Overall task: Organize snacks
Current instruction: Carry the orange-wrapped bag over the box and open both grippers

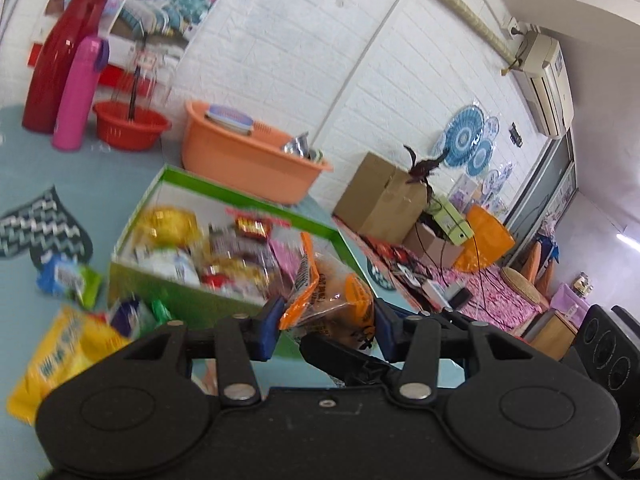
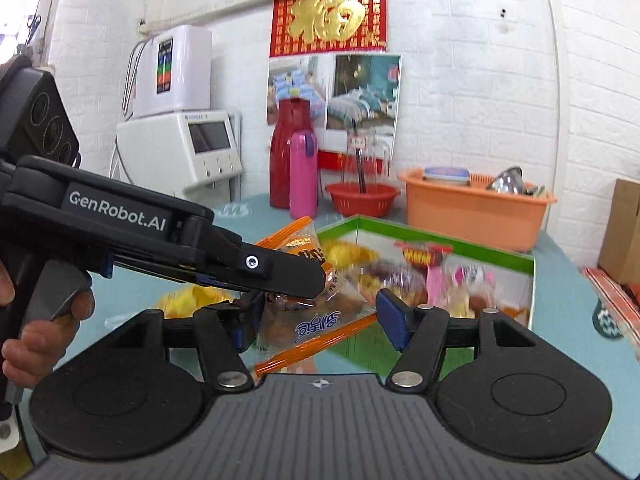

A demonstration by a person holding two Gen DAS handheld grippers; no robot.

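Lived-in home room, white brick wall [image 2: 472, 92] ahead of the grippers, red good-fortune poster [image 2: 329, 14], thermos flasks [image 2: 289, 160] and washing-up basin [image 2: 472, 208] on a table, air conditioner [image 1: 546, 80], floor cushions [image 1: 520, 284] off right

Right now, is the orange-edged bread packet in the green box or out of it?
Out. The bread packet hangs in the left gripper, short of the green box.
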